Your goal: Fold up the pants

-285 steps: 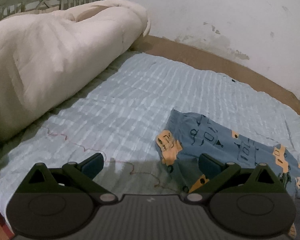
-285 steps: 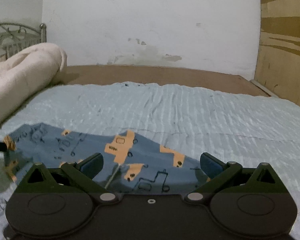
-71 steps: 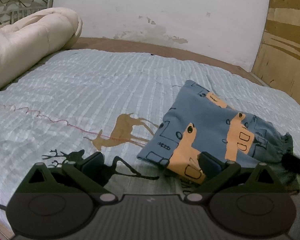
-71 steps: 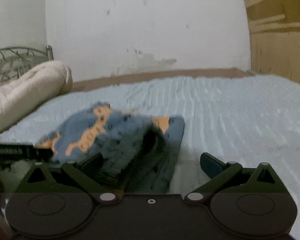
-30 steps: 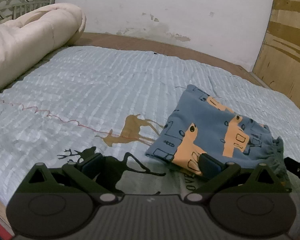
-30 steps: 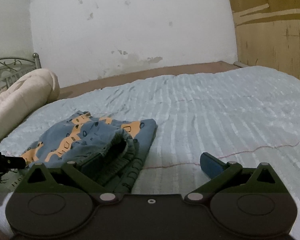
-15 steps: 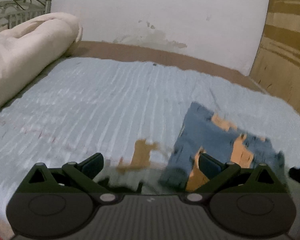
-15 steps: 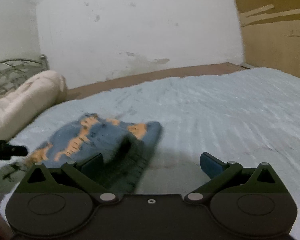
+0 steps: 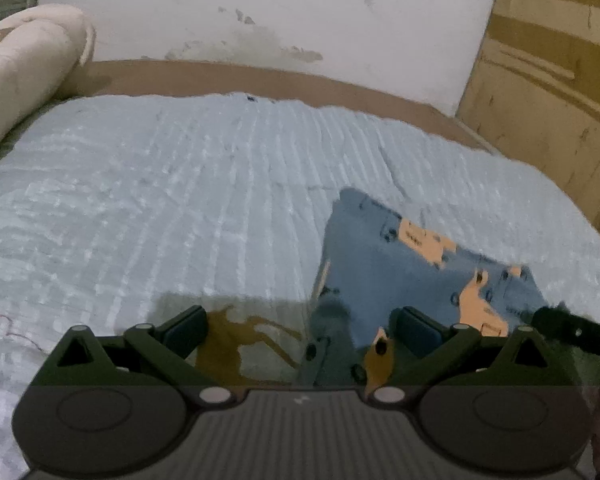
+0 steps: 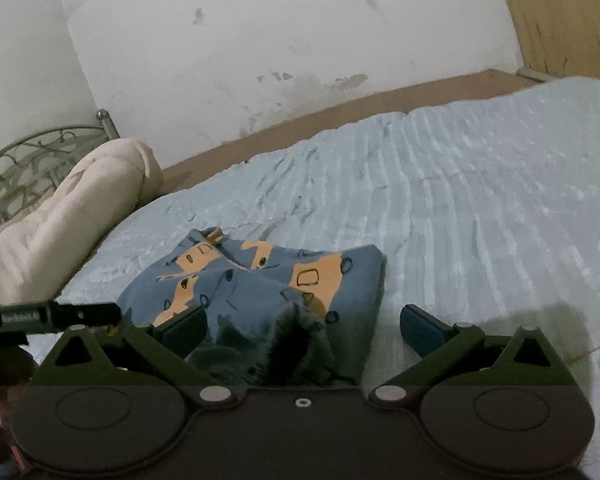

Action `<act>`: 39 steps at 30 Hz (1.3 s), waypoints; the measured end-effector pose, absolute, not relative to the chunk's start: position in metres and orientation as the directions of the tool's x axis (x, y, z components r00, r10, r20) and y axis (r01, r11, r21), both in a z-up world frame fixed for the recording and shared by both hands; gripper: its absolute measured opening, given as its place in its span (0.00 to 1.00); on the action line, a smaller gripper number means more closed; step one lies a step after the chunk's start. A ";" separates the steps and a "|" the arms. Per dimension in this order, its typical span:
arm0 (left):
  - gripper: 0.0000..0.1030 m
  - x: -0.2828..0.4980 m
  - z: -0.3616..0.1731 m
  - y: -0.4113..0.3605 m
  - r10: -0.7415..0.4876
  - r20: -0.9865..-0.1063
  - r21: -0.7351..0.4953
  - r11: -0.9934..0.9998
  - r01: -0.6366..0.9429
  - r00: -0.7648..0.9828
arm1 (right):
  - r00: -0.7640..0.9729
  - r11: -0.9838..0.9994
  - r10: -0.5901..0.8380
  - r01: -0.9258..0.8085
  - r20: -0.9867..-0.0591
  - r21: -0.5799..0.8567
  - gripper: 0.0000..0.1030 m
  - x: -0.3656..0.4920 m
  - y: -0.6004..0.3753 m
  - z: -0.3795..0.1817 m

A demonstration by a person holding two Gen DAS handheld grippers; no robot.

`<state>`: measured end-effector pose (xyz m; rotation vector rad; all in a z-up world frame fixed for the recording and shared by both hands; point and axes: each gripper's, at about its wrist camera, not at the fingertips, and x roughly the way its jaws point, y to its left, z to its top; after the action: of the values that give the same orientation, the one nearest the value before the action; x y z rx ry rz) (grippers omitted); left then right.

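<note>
Right wrist view: blue pants (image 10: 260,280) with orange prints lie folded; both hand-held grippers (image 10: 302,326) (image 9: 300,326) gape, gripping nothing.

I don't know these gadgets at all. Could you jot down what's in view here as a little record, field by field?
Setting: a bed with a light blue bedspread
Garment: blue pants with orange print, folded into a compact bundle, lying flat
Left gripper: jaws open, holding nothing
Right gripper: jaws open, waistband opening just in front
Beside: rolled cream comforter, metal headboard
Backdrop: stained white wall
</note>
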<state>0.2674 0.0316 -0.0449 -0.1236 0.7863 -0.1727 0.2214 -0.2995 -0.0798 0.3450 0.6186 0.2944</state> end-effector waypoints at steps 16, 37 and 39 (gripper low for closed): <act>0.99 0.263 -0.048 0.028 -0.186 -0.695 -0.136 0.982 0.127 0.695 | 0.788 0.892 0.378 -0.170 -0.485 0.420 0.99 0.219 -0.299 -0.094; 0.41 0.261 -0.034 0.018 -0.274 -0.722 -0.195 0.962 0.194 0.635 | 0.809 0.888 0.390 -0.205 -0.440 0.412 0.40 0.207 -0.298 -0.094; 0.27 0.259 -0.033 0.012 -0.253 -0.722 -0.160 0.966 0.201 0.644 | 0.812 0.890 0.387 -0.205 -0.438 0.407 0.38 0.206 -0.297 -0.094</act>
<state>0.2588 0.0123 -0.0328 -0.0673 0.8325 -0.2588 0.2064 -0.2965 -0.0935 0.3531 0.5380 0.3229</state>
